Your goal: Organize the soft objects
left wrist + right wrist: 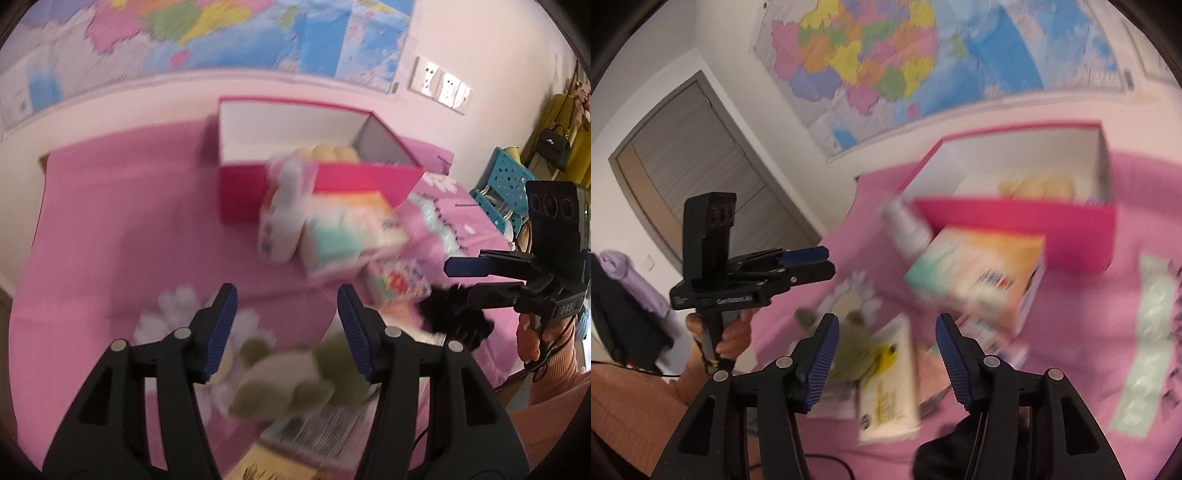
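1. Jaws of left gripper [286, 325] stand apart, empty, above green plush [291, 376].
2. Right gripper [886, 347] gapes empty; black fluffy thing [456, 319] lies beneath.
3. Red box [362, 177] sits open behind, likely the 1 destination.

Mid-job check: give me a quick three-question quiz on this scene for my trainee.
1. True or false: the pink box is open at the top.
2. What hangs on the wall behind the box? A) a map B) a clock C) a mirror
3. Fill in the blank: the black fluffy object lies right beside the fingers of the ___ gripper.

Key:
1. True. Its pale inner walls show.
2. A.
3. Right: the left wrist view shows it against the right gripper.
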The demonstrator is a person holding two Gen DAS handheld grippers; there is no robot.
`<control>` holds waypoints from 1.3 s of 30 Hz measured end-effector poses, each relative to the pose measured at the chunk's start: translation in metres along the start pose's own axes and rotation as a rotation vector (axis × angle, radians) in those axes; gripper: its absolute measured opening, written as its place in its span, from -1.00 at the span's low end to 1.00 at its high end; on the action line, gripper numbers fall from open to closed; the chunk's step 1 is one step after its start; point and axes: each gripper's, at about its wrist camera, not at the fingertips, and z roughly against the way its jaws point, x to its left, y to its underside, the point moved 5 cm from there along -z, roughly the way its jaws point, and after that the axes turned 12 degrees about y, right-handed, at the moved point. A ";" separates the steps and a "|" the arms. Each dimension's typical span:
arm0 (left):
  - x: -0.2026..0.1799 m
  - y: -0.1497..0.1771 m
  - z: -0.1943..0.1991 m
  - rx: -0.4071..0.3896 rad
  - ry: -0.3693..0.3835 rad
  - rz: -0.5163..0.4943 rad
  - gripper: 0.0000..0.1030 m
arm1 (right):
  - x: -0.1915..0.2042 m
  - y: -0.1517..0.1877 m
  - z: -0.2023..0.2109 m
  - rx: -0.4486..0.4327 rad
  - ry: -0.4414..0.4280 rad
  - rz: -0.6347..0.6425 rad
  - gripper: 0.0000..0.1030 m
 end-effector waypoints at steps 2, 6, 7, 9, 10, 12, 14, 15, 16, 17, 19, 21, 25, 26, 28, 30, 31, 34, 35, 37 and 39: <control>0.007 0.012 0.004 0.006 0.008 0.026 0.13 | 0.006 0.009 -0.009 0.020 0.000 0.006 0.12; 0.017 0.034 0.010 0.016 0.048 0.072 0.13 | 0.019 0.022 -0.031 0.064 -0.030 -0.014 0.25; 0.019 0.039 0.011 0.020 0.054 0.079 0.13 | 0.022 0.025 -0.037 0.076 -0.037 -0.017 0.25; 0.022 0.048 0.013 0.027 0.062 0.088 0.13 | 0.027 0.027 -0.046 0.088 -0.042 -0.021 0.26; 0.023 0.051 0.014 0.031 0.071 0.090 0.13 | 0.029 0.028 -0.051 0.095 -0.043 -0.024 0.27; 0.023 0.058 0.016 0.040 0.091 0.090 0.14 | 0.033 0.028 -0.060 0.106 -0.039 -0.025 0.29; 0.024 0.064 0.016 0.049 0.098 0.086 0.18 | 0.037 0.027 -0.069 0.113 -0.040 -0.026 0.29; 0.024 0.067 0.017 0.053 0.093 0.085 0.19 | 0.038 0.026 -0.072 0.116 -0.041 -0.027 0.29; 0.025 0.070 0.016 0.058 0.097 0.088 0.21 | 0.039 0.026 -0.076 0.118 -0.040 -0.027 0.29; 0.026 0.073 0.015 0.064 0.105 0.092 0.21 | 0.040 0.026 -0.078 0.120 -0.034 -0.026 0.29; 0.026 0.077 0.011 0.081 0.127 0.100 0.22 | 0.041 0.026 -0.082 0.126 -0.037 -0.029 0.29; 0.026 0.080 0.007 0.098 0.143 0.099 0.22 | 0.041 0.027 -0.084 0.125 -0.032 -0.025 0.29; 0.021 0.081 -0.006 0.119 0.147 0.090 0.22 | 0.042 0.028 -0.087 0.126 -0.016 -0.013 0.20; 0.021 0.081 -0.008 0.123 0.149 0.093 0.22 | 0.041 0.029 -0.089 0.132 -0.021 -0.016 0.11; 0.022 0.081 -0.012 0.120 0.140 0.101 0.22 | 0.041 0.029 -0.091 0.132 -0.028 -0.021 0.01; 0.022 0.080 -0.013 0.115 0.149 0.112 0.22 | 0.042 0.029 -0.088 0.128 -0.036 -0.016 -0.03; 0.021 0.080 -0.013 0.110 0.149 0.108 0.22 | 0.044 0.029 -0.088 0.124 -0.028 -0.007 -0.04; 0.016 0.077 -0.010 0.087 0.142 0.092 0.20 | 0.046 0.028 -0.088 0.117 -0.023 0.005 -0.06; 0.015 0.076 -0.010 0.083 0.133 0.086 0.20 | 0.047 0.028 -0.088 0.117 -0.029 0.009 -0.07; 0.014 0.074 -0.009 0.075 0.133 0.089 0.20 | 0.049 0.028 -0.087 0.114 -0.032 0.011 -0.07; 0.012 0.072 -0.006 0.063 0.136 0.084 0.20 | 0.051 0.026 -0.084 0.098 -0.026 0.017 -0.07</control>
